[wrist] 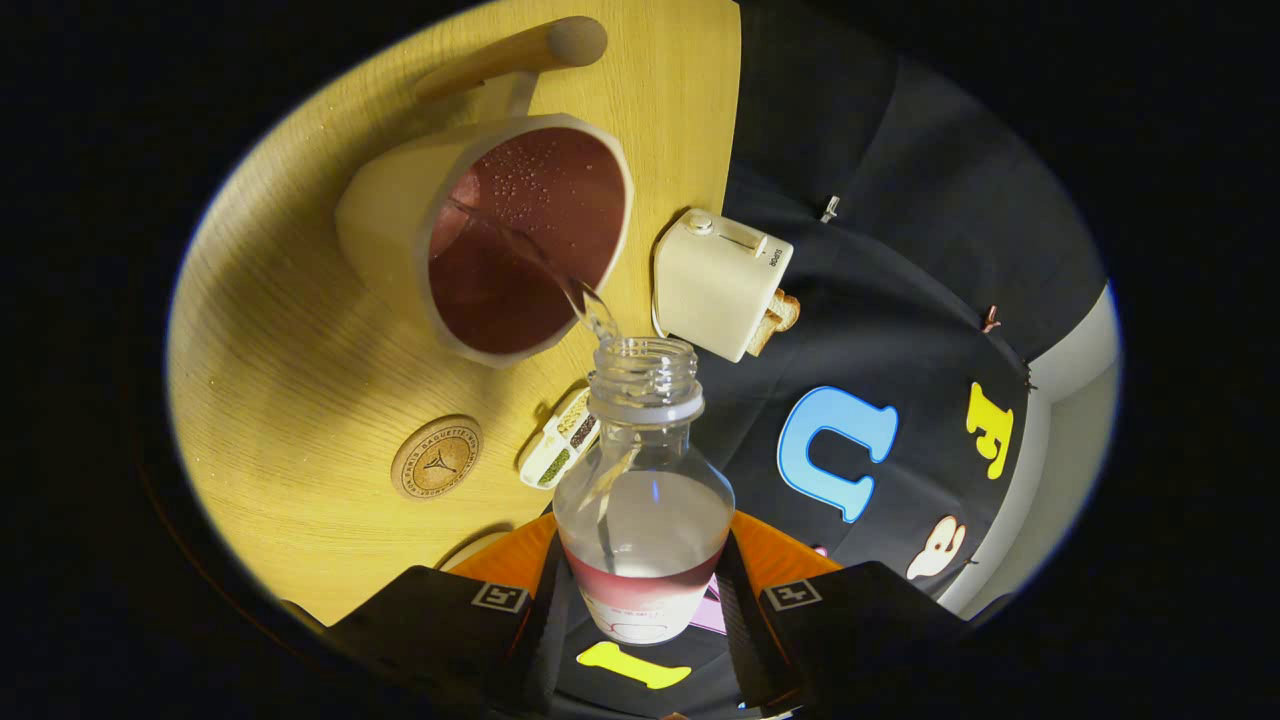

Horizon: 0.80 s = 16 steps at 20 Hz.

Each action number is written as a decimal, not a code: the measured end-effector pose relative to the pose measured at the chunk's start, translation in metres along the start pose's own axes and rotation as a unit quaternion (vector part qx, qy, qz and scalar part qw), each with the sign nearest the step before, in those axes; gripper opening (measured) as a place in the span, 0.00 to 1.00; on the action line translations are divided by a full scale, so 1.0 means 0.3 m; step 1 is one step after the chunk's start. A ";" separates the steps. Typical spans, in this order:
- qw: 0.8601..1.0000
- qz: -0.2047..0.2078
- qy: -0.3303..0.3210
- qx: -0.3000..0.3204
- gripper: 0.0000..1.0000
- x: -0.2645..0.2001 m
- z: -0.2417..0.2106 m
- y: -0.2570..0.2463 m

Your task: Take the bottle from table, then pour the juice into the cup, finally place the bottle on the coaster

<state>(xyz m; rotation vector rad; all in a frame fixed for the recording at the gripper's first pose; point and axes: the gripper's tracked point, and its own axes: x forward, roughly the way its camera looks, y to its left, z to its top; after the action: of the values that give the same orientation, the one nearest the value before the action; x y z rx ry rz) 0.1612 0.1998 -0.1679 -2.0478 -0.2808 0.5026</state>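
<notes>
We are mid-pour: our claw (640,600) is closed on the bottle (643,510), both fingers pressing its sides, tipped so a thin stream runs from its mouth into the cup (400,215) at eleven o'clock. The cup looks well filled. Left: placing the bottle on the coaster (436,457), at nine o'clock on the bench (290,360).

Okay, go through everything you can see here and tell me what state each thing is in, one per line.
Bottle: uncapped, tipped, pouring, held between the jaws.
Gripper: shut on the bottle.
Cup: tipped in this view, holding dark red juice, stream landing inside.
Coaster: bare, flat on the table.
Toaster: bread sticking out of it.
</notes>
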 end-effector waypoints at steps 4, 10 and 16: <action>1.000 -0.005 -0.011 -0.028 0.70 0.000 0.016 -0.005; 0.998 -0.006 -0.016 -0.054 0.70 -0.003 0.019 -0.004; 0.997 -0.010 -0.016 -0.076 0.70 -0.003 0.019 -0.013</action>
<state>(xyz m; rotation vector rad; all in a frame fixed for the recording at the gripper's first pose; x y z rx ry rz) 0.1578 0.2059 -0.1668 -2.1835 -0.3674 0.5145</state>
